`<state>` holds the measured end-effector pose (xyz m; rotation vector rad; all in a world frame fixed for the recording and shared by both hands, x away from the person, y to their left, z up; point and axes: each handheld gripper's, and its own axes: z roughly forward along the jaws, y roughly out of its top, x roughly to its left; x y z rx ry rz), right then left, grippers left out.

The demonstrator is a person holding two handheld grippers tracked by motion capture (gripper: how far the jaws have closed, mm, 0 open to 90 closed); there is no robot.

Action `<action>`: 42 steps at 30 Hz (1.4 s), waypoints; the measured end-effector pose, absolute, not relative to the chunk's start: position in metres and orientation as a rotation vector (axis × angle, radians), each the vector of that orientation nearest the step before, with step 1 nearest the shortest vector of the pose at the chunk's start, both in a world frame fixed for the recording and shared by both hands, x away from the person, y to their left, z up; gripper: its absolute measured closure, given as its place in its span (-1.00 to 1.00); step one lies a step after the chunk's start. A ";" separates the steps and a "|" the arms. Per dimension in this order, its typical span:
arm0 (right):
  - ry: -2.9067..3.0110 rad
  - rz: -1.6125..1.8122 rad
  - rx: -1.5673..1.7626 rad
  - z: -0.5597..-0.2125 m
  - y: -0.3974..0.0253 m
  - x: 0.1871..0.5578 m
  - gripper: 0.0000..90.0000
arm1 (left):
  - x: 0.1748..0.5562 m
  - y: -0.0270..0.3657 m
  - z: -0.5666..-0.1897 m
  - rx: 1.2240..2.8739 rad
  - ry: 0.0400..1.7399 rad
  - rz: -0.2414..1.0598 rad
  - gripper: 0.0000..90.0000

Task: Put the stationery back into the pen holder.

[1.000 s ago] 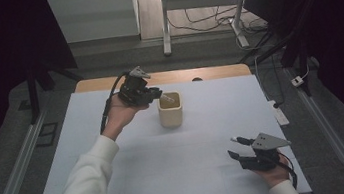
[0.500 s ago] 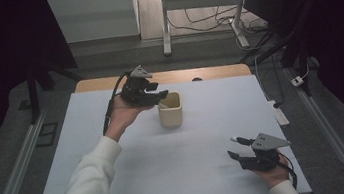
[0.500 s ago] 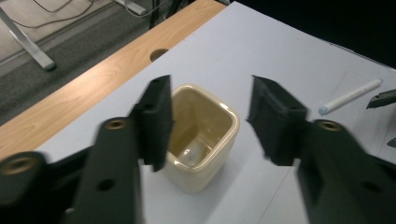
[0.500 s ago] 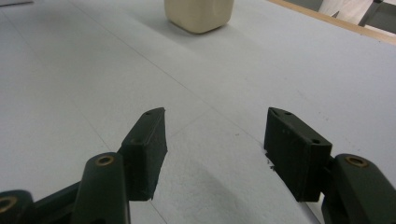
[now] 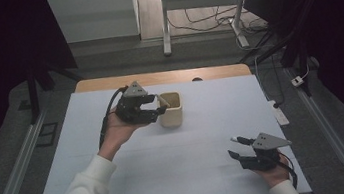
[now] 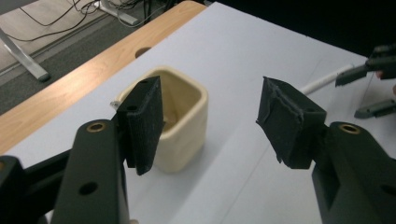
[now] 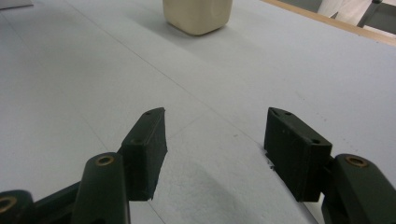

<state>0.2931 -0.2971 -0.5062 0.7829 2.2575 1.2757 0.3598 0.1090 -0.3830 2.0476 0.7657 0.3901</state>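
Observation:
A cream square cup [image 5: 172, 111] stands on the white table top [image 5: 205, 138], towards the back. A thin pale stick [image 5: 163, 99] leans out of it at its left rim. My left gripper [image 5: 157, 106] is held just left of the cup, open, with nothing between its jaws. In the left gripper view the cup [image 6: 184, 116] sits behind the left pad [image 6: 144, 123], and the gap of the left gripper [image 6: 212, 116] is bare. My right gripper [image 5: 235, 147] rests low at the front right, open. In its own view, the right gripper [image 7: 215, 149] hovers over bare table, with the cup [image 7: 198, 16] far ahead.
A wooden desk edge [image 5: 162, 77] runs behind the white top. A white strip [image 5: 279, 113] lies at the table's right edge. Metal rails [image 5: 13, 173] flank the table on the floor. A desk frame with cables [image 5: 199, 12] stands beyond.
My left gripper has drawn back from above the cup, lower and towards the person, ending beside its left wall. The right gripper has barely moved.

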 end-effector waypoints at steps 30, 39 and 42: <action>2.238 1.301 0.800 -0.502 -0.304 0.294 -0.15 | 0.266 0.158 -0.432 2.045 0.753 0.438 -0.16; 2.235 1.298 0.804 -0.502 -0.306 0.295 -0.14 | 0.251 0.175 -0.446 2.045 0.794 0.468 -0.21; 2.227 1.293 0.795 -0.502 -0.306 0.295 -0.14 | 0.246 0.182 -0.453 2.027 0.821 0.475 -0.22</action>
